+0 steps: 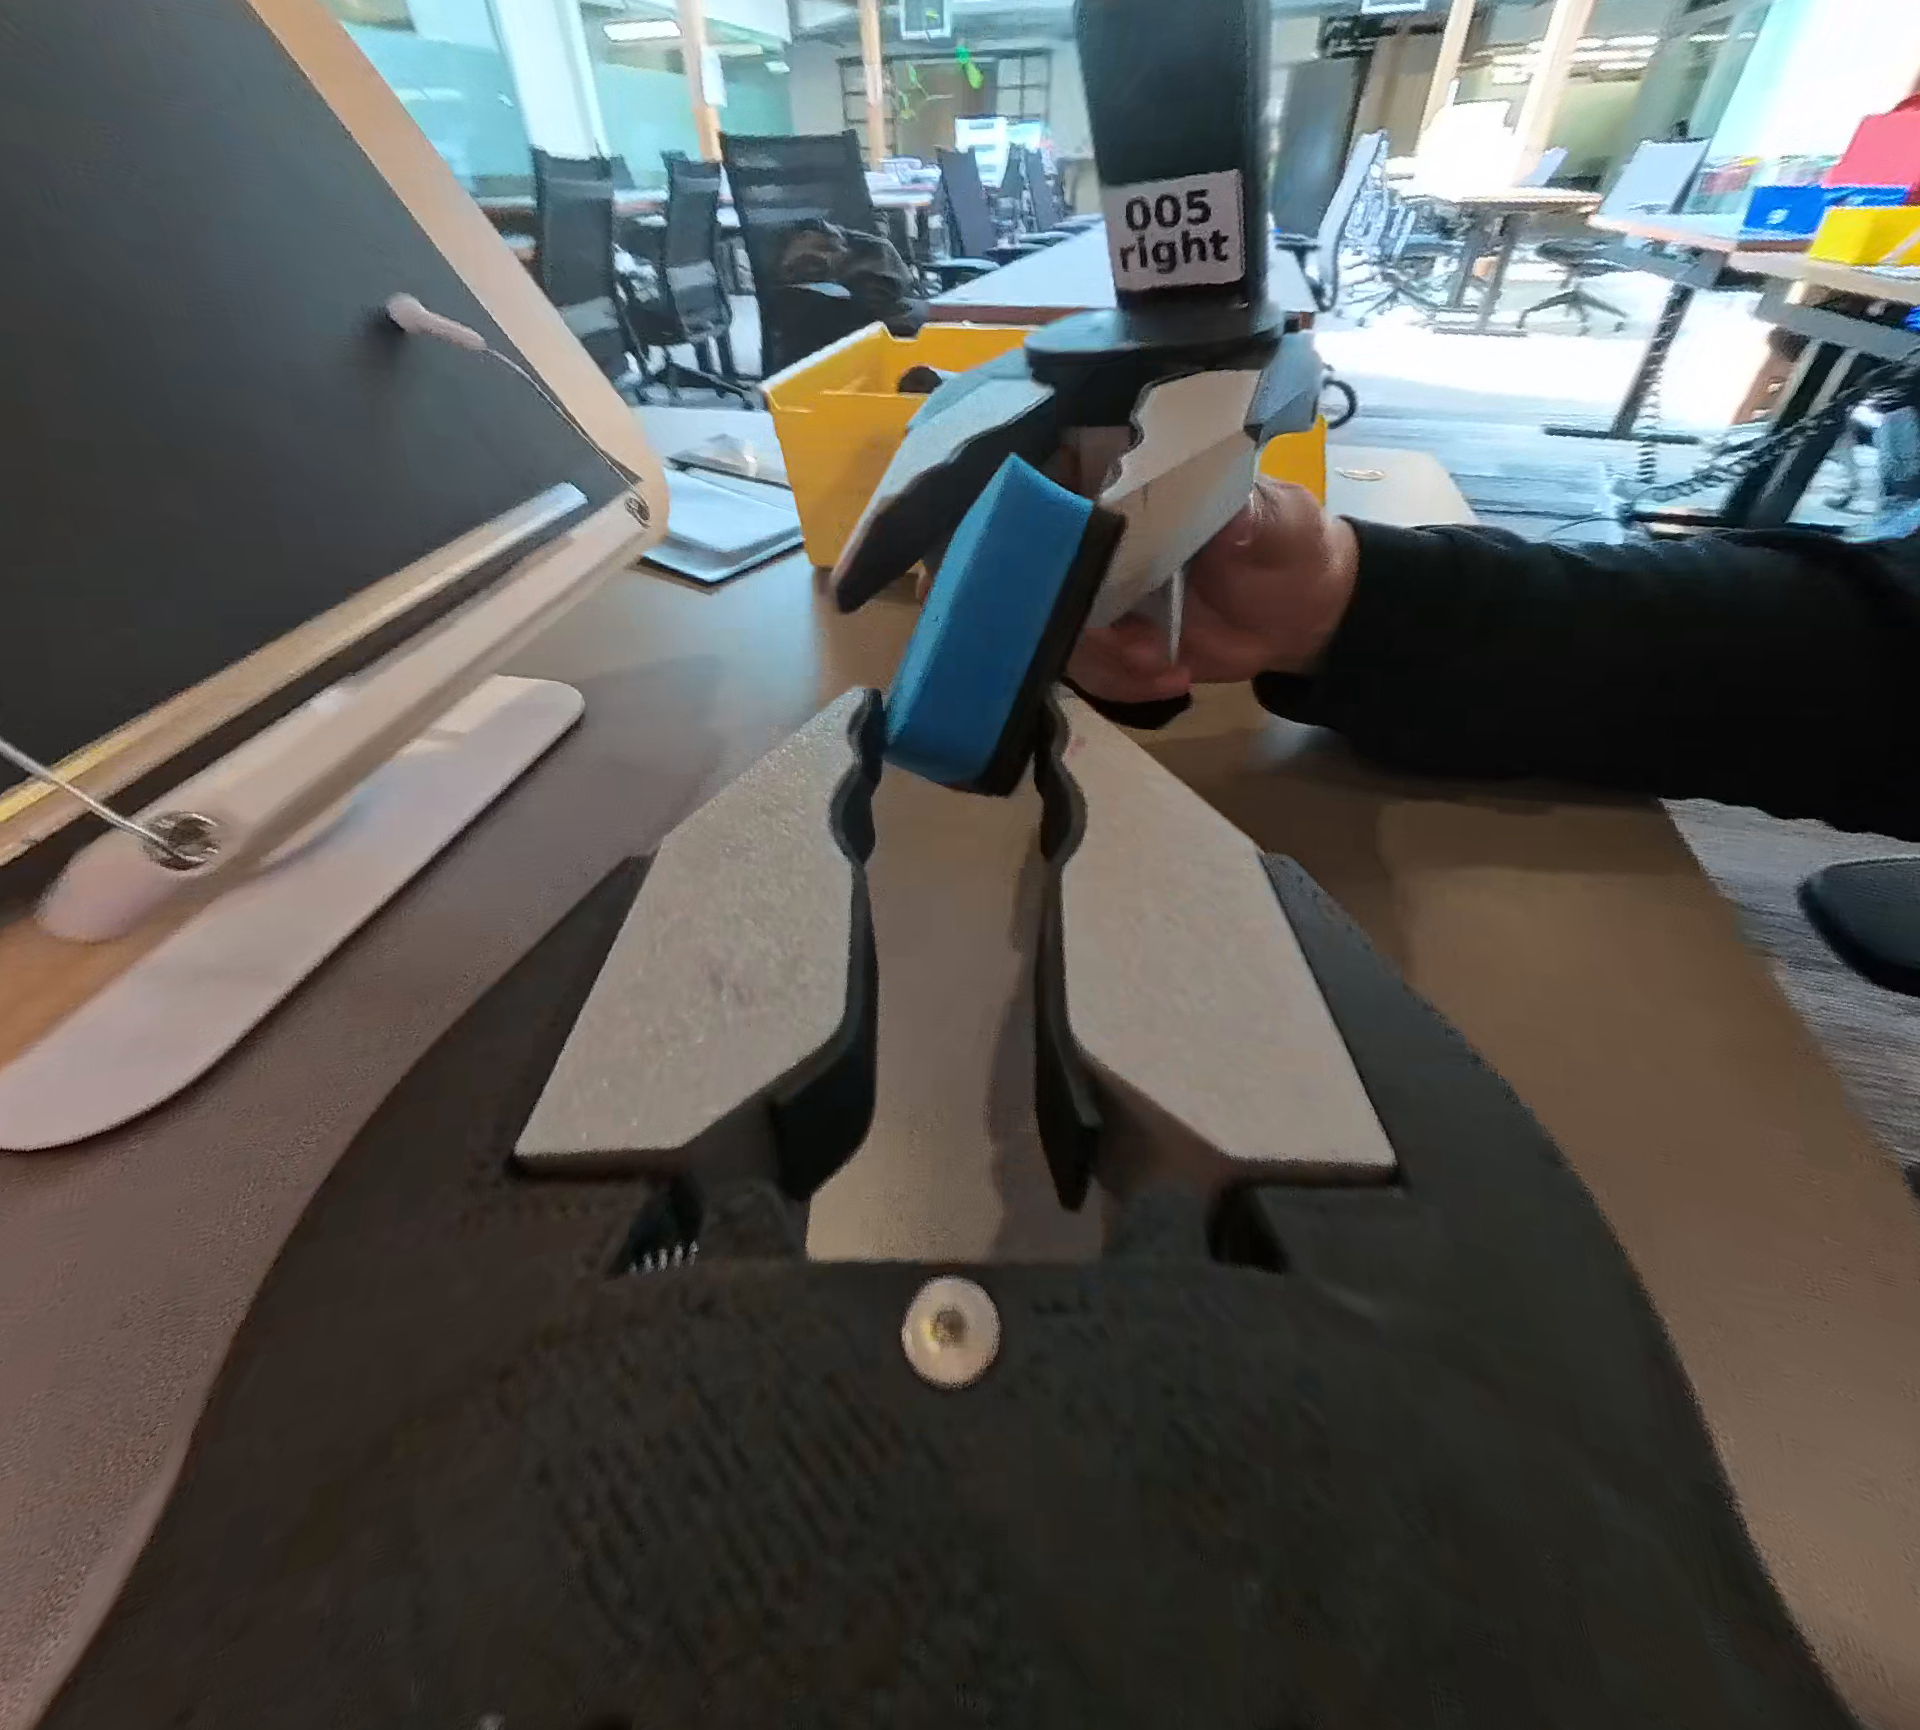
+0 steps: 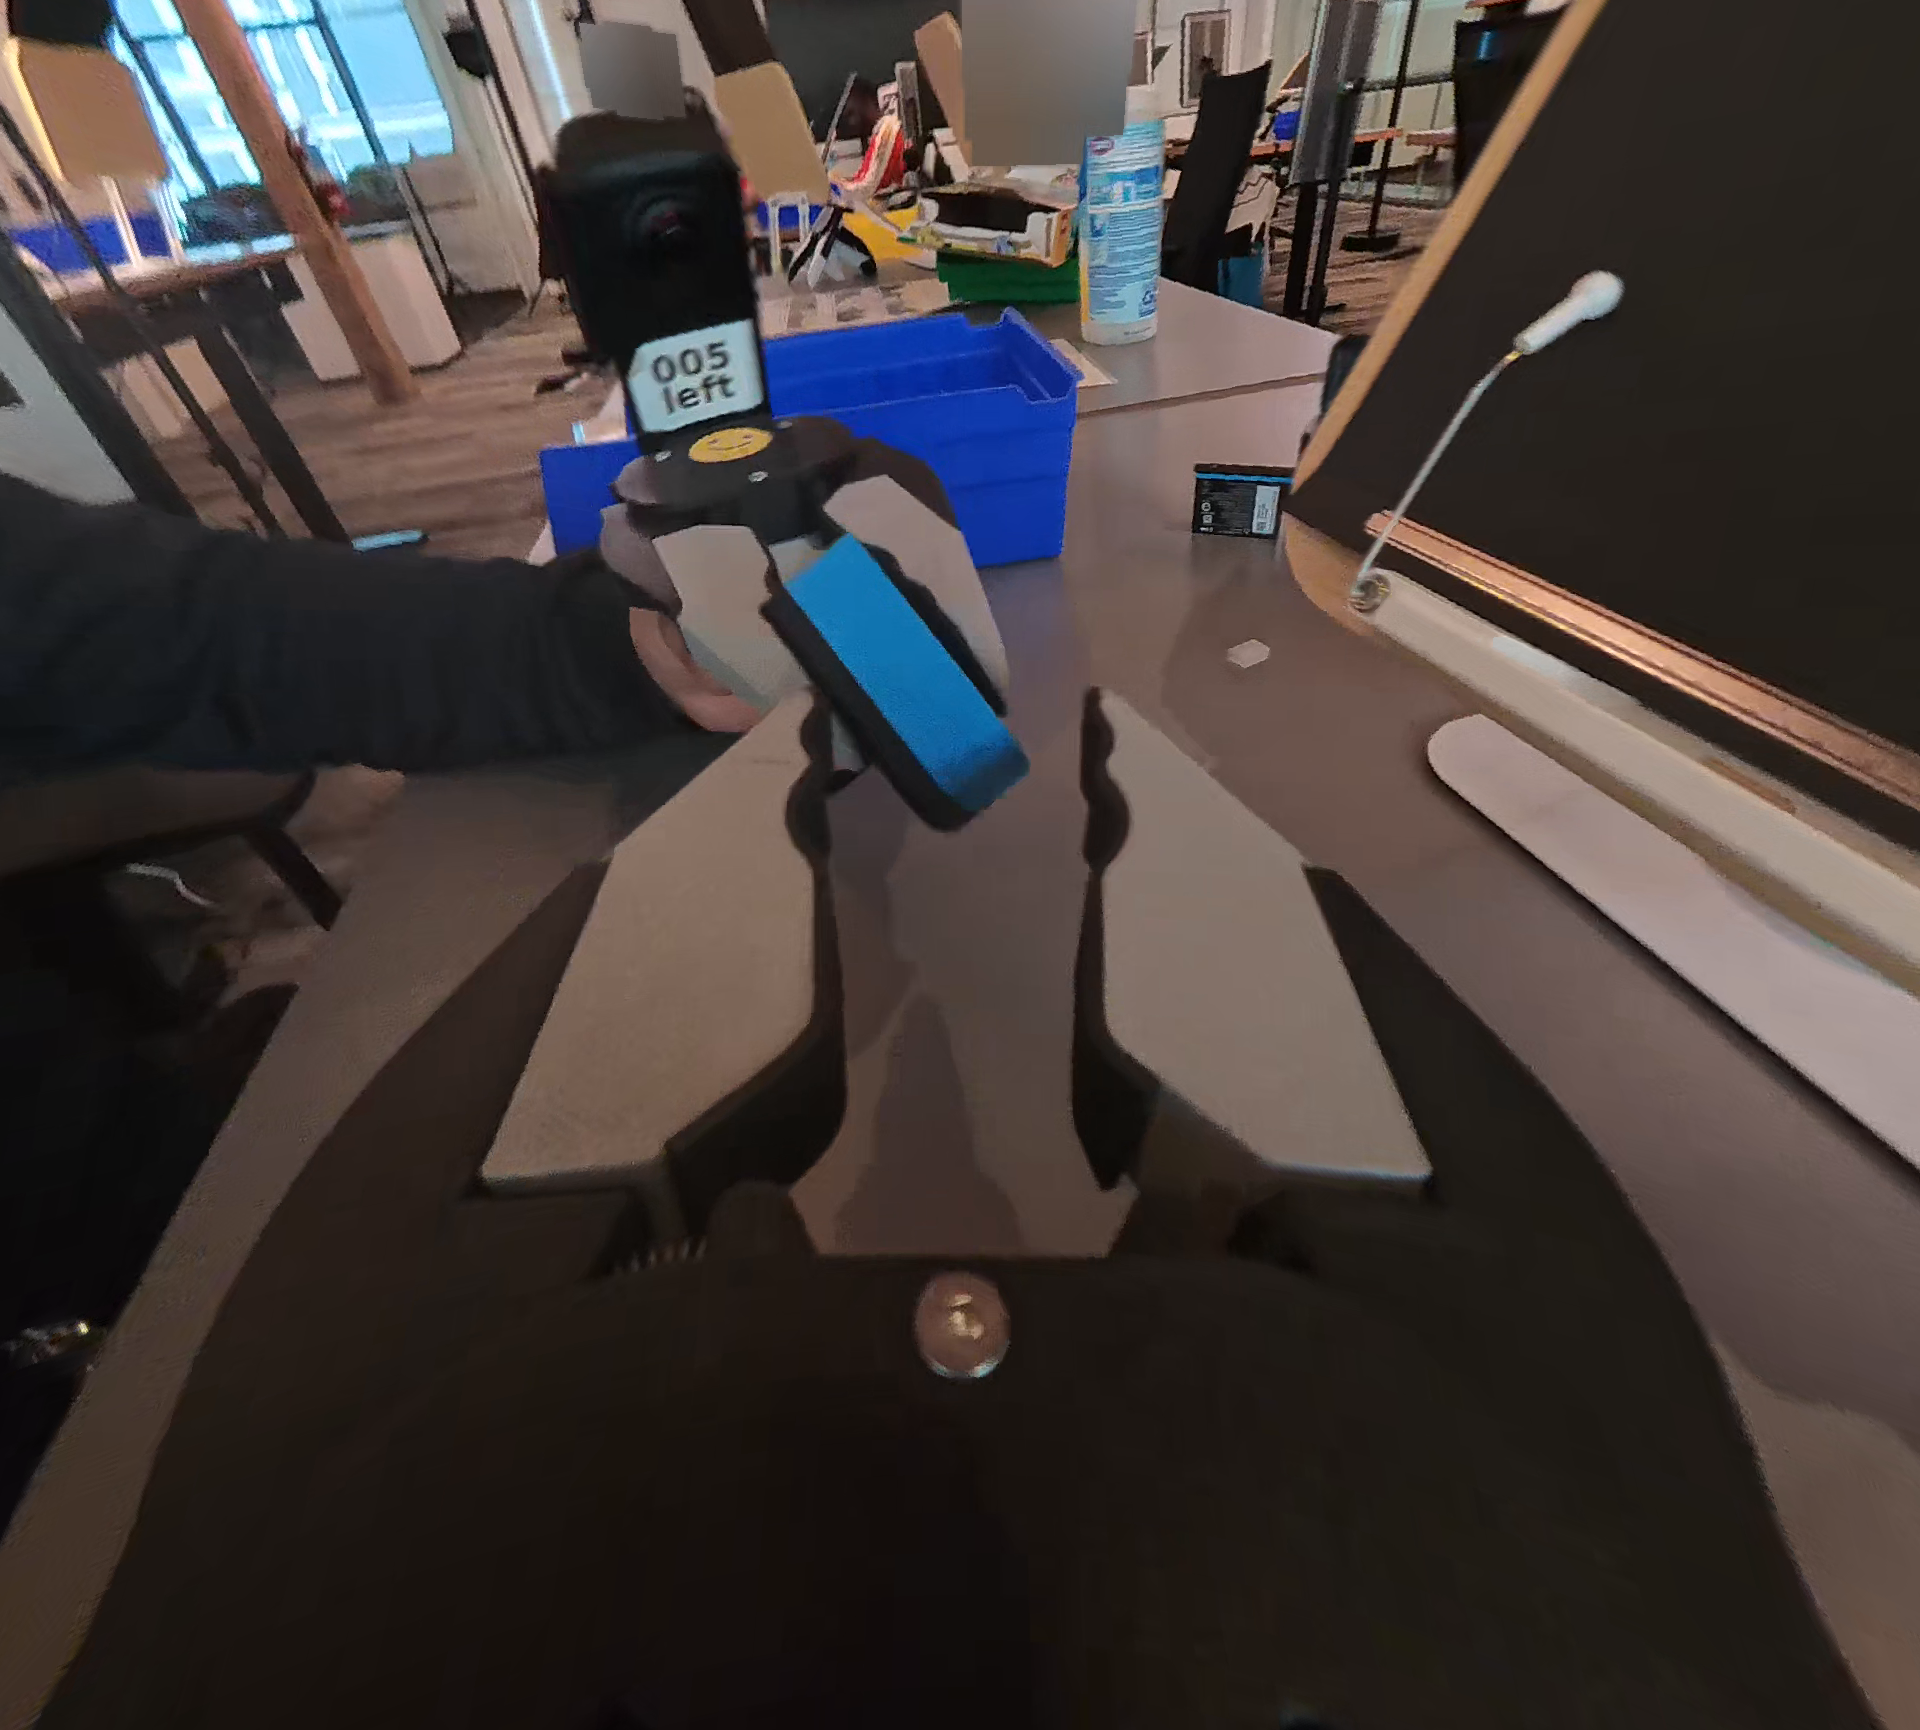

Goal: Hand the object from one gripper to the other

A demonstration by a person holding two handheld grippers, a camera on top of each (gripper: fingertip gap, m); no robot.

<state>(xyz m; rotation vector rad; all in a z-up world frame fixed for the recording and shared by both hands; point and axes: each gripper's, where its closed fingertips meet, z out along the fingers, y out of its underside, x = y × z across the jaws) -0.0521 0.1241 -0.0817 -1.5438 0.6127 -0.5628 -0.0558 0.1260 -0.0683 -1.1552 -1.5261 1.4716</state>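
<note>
The blue foam block with a black backing (image 1: 982,631) hangs in mid-air above the brown tabletop (image 1: 1455,901), tilted. The left gripper (image 1: 951,750) is closed on its lower end, both fingertips touching it. The right gripper (image 2: 951,771) stands narrowly parted around the block's other end; whether its fingers touch it cannot be told. A yellow plastic bin (image 1: 831,444) sits at the table's far edge.

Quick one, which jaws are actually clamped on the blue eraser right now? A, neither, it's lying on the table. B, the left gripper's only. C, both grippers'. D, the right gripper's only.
B: the left gripper has its jaws pressed against both sides of the blue eraser, while the right gripper has its jaws spread apart around the other end.
</note>
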